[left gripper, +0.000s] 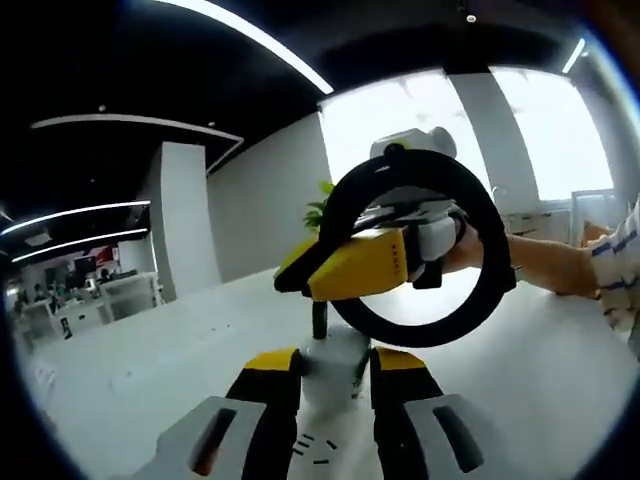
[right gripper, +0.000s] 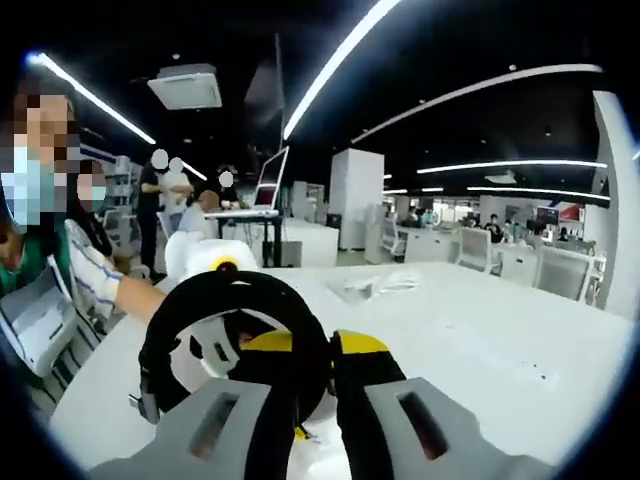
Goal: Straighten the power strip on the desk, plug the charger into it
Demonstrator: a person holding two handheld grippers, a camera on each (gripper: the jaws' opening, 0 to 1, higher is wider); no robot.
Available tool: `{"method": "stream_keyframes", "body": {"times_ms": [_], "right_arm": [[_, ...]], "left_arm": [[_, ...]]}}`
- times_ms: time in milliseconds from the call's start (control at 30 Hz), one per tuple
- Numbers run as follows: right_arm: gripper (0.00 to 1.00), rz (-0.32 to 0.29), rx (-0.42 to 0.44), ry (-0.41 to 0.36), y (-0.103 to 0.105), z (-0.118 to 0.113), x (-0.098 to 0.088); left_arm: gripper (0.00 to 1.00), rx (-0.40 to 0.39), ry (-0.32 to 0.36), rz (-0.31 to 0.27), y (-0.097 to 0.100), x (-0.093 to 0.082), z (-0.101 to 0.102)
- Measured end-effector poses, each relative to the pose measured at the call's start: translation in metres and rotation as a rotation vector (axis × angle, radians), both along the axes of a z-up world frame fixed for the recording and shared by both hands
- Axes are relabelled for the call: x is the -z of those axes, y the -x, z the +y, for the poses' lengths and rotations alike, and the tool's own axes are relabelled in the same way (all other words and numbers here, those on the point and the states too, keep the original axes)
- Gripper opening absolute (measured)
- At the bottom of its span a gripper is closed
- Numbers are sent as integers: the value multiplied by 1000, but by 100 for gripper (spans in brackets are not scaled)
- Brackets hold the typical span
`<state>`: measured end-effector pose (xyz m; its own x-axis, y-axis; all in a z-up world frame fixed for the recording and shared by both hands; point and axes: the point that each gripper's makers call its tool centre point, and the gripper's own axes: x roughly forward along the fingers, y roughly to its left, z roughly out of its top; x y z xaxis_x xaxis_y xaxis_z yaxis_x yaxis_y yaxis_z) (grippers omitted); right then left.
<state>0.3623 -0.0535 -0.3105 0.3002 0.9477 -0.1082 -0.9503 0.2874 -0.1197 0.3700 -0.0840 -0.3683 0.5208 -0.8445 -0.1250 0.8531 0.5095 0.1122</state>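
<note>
Seemingly steadying it for plugging, the left hand-held gripper pinches a blurred white object low center above the surface, while the right hand-held gripper has its jaws nearly together, hold unclear.

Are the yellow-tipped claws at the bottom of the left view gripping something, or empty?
Gripping, apparently: the left gripper has a blurred white object filling the gap between its jaws. What it is: cannot tell.

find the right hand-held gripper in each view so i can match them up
left gripper view: the right hand-held gripper sits at centre, reaching in from the right, its yellow jaws pointing left.
right gripper view: the same gripper rises from bottom centre as this view's own jaws.
shared landmark: the white desk spreads beneath it in both.
</note>
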Motion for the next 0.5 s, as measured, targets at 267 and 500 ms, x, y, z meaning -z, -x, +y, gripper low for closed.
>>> {"method": "stream_keyframes", "body": {"times_ms": [267, 500], "right_arm": [[11, -20, 39, -22, 0, -1, 3], [10, 21, 23, -45, -7, -8, 5]], "left_arm": [[28, 29, 0, 36, -1, 3, -2], [27, 57, -42, 50, -5, 4, -4]]}}
